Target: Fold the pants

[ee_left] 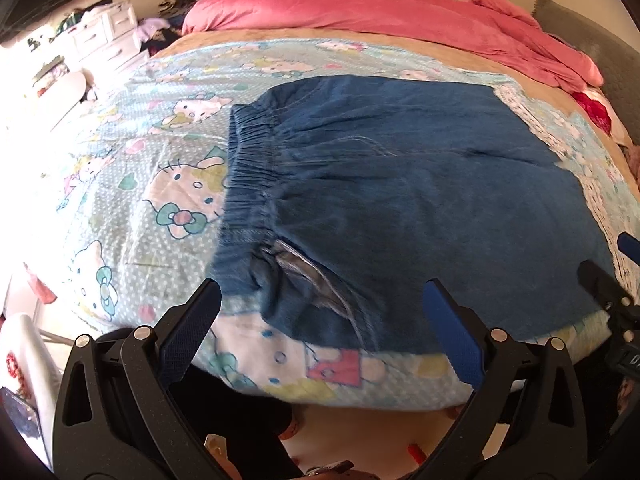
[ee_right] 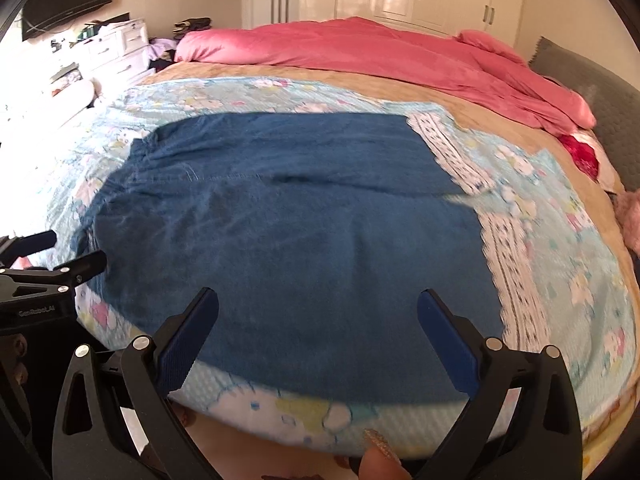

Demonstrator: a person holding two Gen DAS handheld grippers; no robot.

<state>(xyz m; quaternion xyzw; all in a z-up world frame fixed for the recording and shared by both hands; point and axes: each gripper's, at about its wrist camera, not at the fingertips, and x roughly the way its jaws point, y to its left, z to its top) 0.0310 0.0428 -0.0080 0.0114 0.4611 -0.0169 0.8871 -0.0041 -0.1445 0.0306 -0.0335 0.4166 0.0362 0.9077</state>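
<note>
Blue pants [ee_left: 400,208] lie flat on the cartoon-print sheet [ee_left: 168,184] near the bed's front edge, elastic waistband [ee_left: 248,172] to the left, legs running right. One pocket lining [ee_left: 296,268] is poking out at the near left corner. Pink duvet [ee_left: 380,12] is bunched along the far side, grey headboard [ee_right: 592,92] far right, white drawers [ee_left: 108,36] far left; none of these touch the pants. Left tongs [ee_left: 322,296] hover over the near waistband corner, spread wide, gripping nothing. Right tongs [ee_right: 318,304] hover over the near edge of the legs, also spread wide and empty. The two sit side by side, close together.
</note>
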